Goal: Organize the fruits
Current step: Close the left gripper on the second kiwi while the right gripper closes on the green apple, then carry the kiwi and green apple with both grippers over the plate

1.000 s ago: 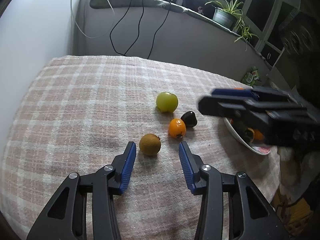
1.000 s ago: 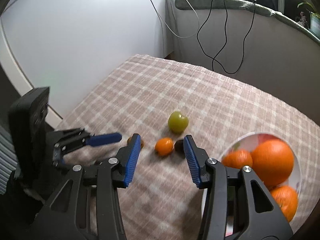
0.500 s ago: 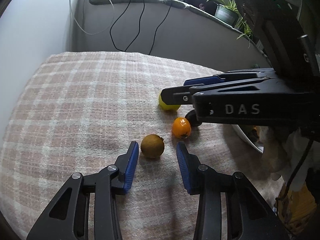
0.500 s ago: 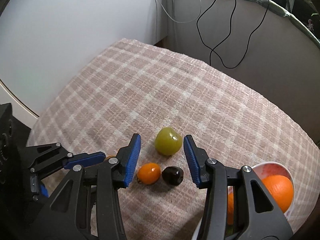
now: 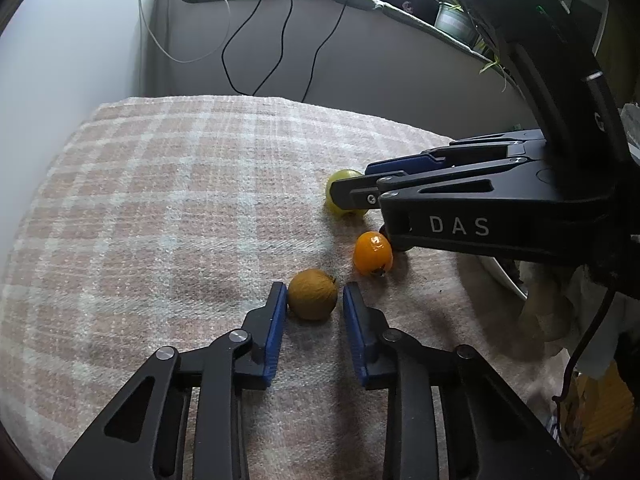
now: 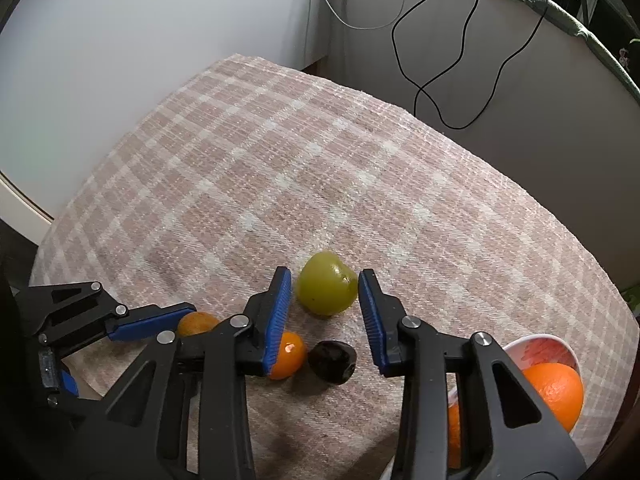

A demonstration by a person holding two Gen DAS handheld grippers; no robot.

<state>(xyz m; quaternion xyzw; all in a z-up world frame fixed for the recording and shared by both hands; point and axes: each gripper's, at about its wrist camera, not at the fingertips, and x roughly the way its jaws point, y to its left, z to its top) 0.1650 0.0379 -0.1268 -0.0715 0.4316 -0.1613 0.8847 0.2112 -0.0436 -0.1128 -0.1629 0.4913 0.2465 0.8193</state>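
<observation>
The left tongs [image 5: 315, 300] were closing around the brown fruit [image 5: 312, 294], not yet pressing it, while the right tongs [image 6: 325, 294] closed around the green fruit [image 6: 327, 282] without touching it.

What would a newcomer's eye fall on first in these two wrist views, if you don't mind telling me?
Probably the two grippers closing at once, each around its own fruit on the checked cloth: the left gripper around the brown fruit, the right gripper around the green fruit. Next, the small orange fruit and dark fruit lying between them, and the bowl of oranges at the cloth's right edge.
</observation>
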